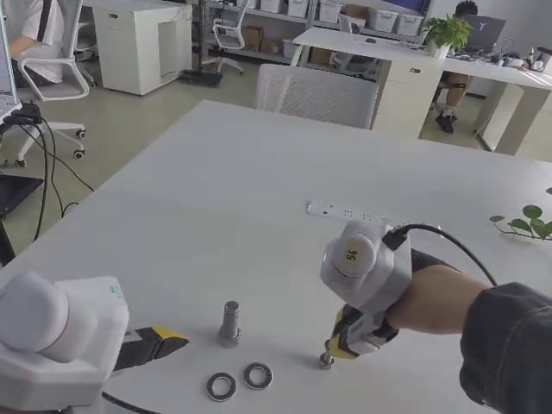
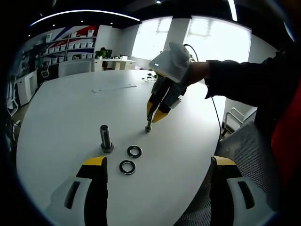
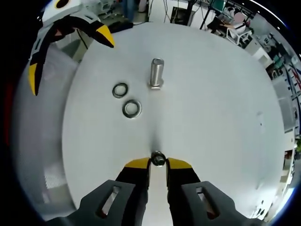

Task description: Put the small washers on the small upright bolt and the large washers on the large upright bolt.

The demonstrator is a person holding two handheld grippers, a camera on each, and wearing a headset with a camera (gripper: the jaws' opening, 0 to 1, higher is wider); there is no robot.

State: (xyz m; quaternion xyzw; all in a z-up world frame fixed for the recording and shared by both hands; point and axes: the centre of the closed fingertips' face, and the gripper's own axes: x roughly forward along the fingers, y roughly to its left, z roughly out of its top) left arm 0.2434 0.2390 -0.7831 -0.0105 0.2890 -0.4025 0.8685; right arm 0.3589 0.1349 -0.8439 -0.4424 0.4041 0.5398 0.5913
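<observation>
The large upright bolt (image 1: 230,323) stands on the white table (image 1: 259,216), with two large washers (image 1: 222,385) (image 1: 257,375) lying flat just in front of it. To their right is the small upright bolt (image 1: 327,358). My right gripper (image 1: 339,347) hangs right over its top. Its jaws stand a narrow gap apart, pinching a small ring (image 3: 158,158) that looks like a small washer, directly above the small bolt (image 2: 148,126). My left gripper (image 1: 164,339) is open at the lower left, short of the large bolt (image 2: 105,139) and the large washers (image 2: 127,166) (image 2: 134,151).
A white power strip (image 1: 345,213) lies further back on the table and a plant's leaves (image 1: 526,222) reach in at the right edge. A mesh chair (image 1: 319,93) stands behind the table's far edge, and other desks beyond it.
</observation>
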